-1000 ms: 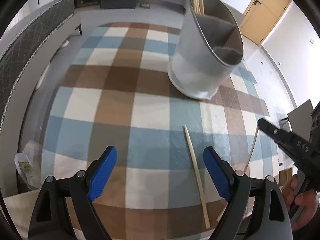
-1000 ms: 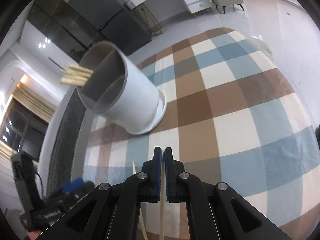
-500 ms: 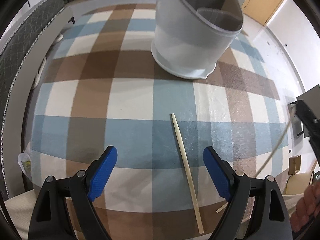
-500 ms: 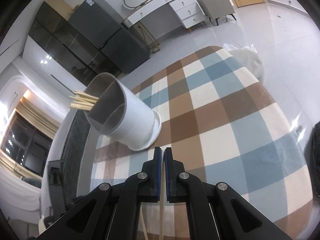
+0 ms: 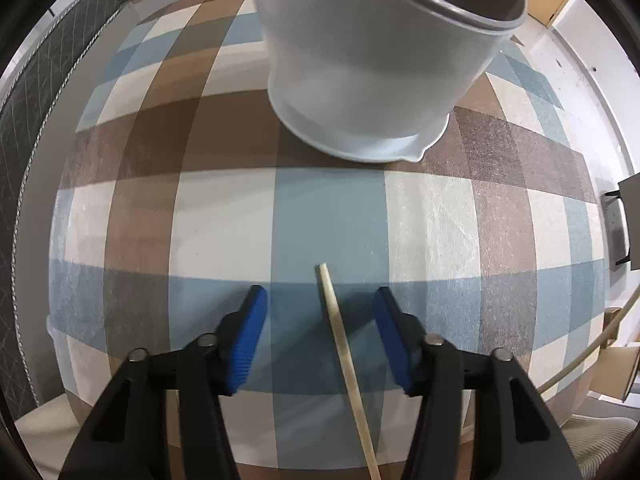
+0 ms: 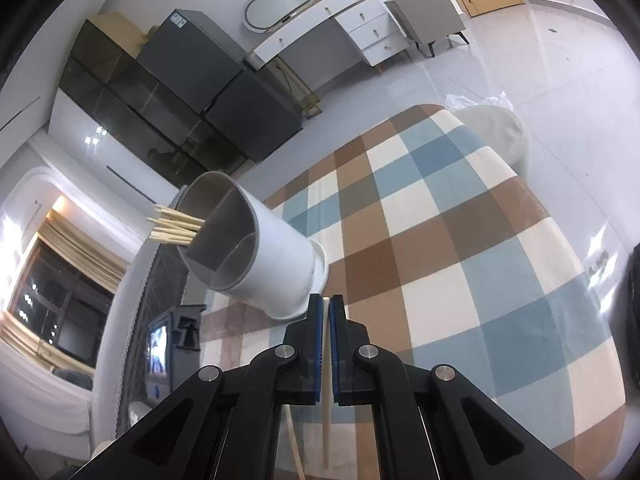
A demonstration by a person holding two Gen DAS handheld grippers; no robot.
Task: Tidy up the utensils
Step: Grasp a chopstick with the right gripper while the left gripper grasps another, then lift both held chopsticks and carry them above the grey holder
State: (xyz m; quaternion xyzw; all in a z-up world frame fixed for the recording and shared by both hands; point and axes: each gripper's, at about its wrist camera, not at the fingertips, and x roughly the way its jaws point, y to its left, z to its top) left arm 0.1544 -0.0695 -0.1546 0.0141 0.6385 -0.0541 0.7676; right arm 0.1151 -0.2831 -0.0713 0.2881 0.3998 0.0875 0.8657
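Note:
A pale wooden chopstick (image 5: 344,356) lies on the checked tablecloth (image 5: 224,220). My left gripper (image 5: 320,296) points down over it, blue pads on either side of the stick. Its jaws are closing, with a gap left on each side. Just beyond stands the white divided utensil holder (image 5: 372,60). My right gripper (image 6: 326,304) is shut on a second chopstick (image 6: 326,420), held above the table short of the holder (image 6: 276,264). Several chopsticks (image 6: 176,226) stick out of the holder's far compartment. Below the right gripper, the lying chopstick (image 6: 294,440) shows again.
The table ends close behind the left gripper and at the right, where the grey floor (image 6: 540,60) begins. A quilted dark seat back (image 5: 36,120) runs along the left side. Dark cabinets (image 6: 200,92) and a white dresser (image 6: 360,28) stand across the room.
The left gripper came down and forward over the lying chopstick, and its jaws narrowed around it. The holder now fills the top of that view. The right gripper rose slightly, still clamping its chopstick.

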